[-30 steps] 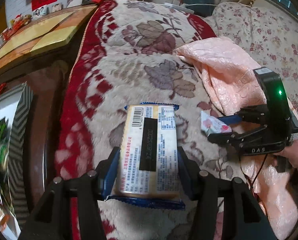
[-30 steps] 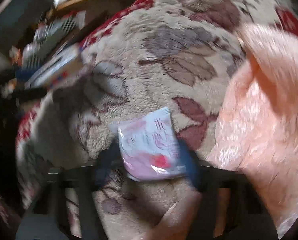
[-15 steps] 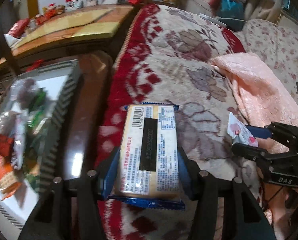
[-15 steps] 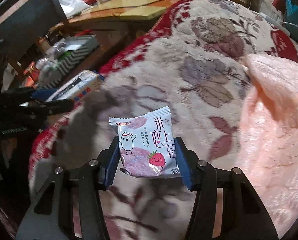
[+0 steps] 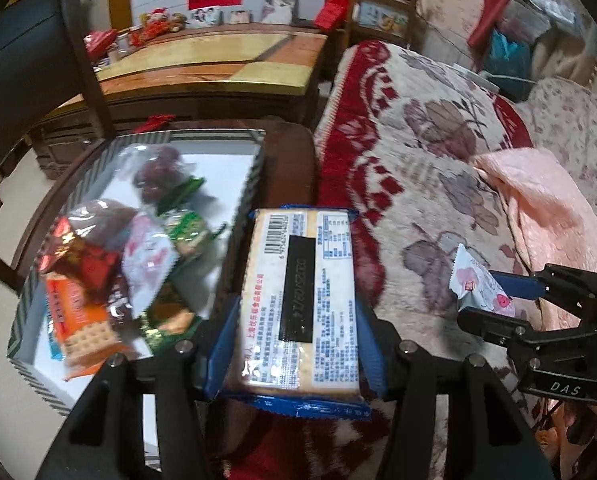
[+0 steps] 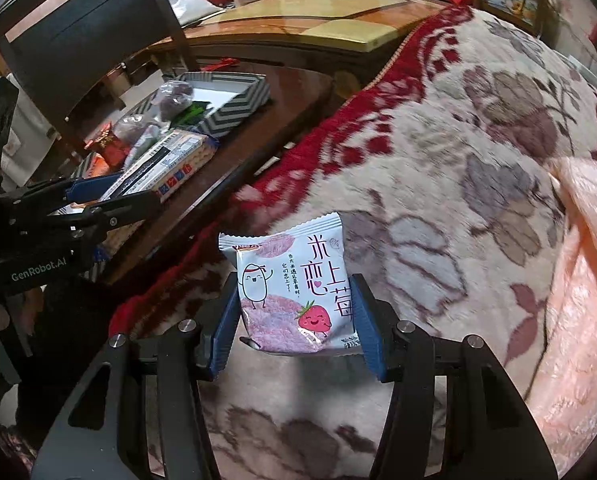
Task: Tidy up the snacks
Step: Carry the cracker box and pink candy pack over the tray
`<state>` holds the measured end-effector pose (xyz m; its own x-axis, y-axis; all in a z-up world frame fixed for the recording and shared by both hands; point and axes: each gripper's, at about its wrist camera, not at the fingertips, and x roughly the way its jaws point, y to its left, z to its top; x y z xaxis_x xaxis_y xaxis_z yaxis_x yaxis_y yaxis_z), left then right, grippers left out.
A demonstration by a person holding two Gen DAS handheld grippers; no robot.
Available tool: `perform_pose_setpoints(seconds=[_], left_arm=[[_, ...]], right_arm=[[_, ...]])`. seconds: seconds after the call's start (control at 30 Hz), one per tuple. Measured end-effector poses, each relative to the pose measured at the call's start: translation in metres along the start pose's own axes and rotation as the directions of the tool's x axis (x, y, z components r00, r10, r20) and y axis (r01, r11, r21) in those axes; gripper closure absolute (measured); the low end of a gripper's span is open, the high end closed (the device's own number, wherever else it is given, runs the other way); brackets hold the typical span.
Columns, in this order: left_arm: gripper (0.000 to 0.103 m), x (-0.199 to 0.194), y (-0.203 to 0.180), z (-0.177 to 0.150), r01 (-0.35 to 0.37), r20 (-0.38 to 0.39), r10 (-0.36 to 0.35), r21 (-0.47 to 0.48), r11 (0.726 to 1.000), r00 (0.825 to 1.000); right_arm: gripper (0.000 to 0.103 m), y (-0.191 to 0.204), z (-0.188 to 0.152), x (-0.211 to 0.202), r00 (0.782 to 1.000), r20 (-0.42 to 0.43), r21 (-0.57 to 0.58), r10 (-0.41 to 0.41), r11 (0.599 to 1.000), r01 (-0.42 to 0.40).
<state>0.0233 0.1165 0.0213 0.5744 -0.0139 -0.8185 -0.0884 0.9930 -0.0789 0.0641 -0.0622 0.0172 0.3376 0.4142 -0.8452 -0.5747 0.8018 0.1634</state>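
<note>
Left wrist view: my left gripper pinches the cracker pack across its width, barcode side up, in the lower centre of the frame. The striped box fills the left half, already crowded with snacks. The pack hangs over the box's right wall. To drop it well, I judge I should carry it further left until it sits wholly above the bare white floor in the upper part of the box, then lower it before parting the fingers, so it lands flat and not on the heap.

Right wrist view: my right gripper clamps the strawberry rice-cracker packet upright at lower centre, above the floral blanket. The box sits at upper left, well apart, with my other gripper between. I'd hold this packet back until that one clears.
</note>
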Motion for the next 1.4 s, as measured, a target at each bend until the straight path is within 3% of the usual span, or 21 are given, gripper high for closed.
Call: perform_pose_setpoints(seconds=[0.5, 0.9, 1.4], left_arm=[[0.045, -0.021, 0.061, 0.003, -0.074, 0.048, 0.079, -0.107, 0.991, 0.996], [0.045, -0.033, 0.122, -0.004, -0.134, 0.052, 0.151, -0.246, 0.960, 0.987], [0.045, -0.023, 0.143, -0.011, -0.161, 0.021, 0.174, -0.294, 0.942, 0.984]], right_arm=[[0.050, 0.056, 0.047, 0.016, 0.999, 0.014, -0.094, 0.043, 0.995, -0.042], [0.050, 0.110, 0.081, 0.037, 0.995, 0.008, -0.172, 0.102, 0.980, -0.099], [0.050, 0.140, 0.119, 0.078, 0.990, -0.038, -0.191, 0.134, 0.972, -0.139]])
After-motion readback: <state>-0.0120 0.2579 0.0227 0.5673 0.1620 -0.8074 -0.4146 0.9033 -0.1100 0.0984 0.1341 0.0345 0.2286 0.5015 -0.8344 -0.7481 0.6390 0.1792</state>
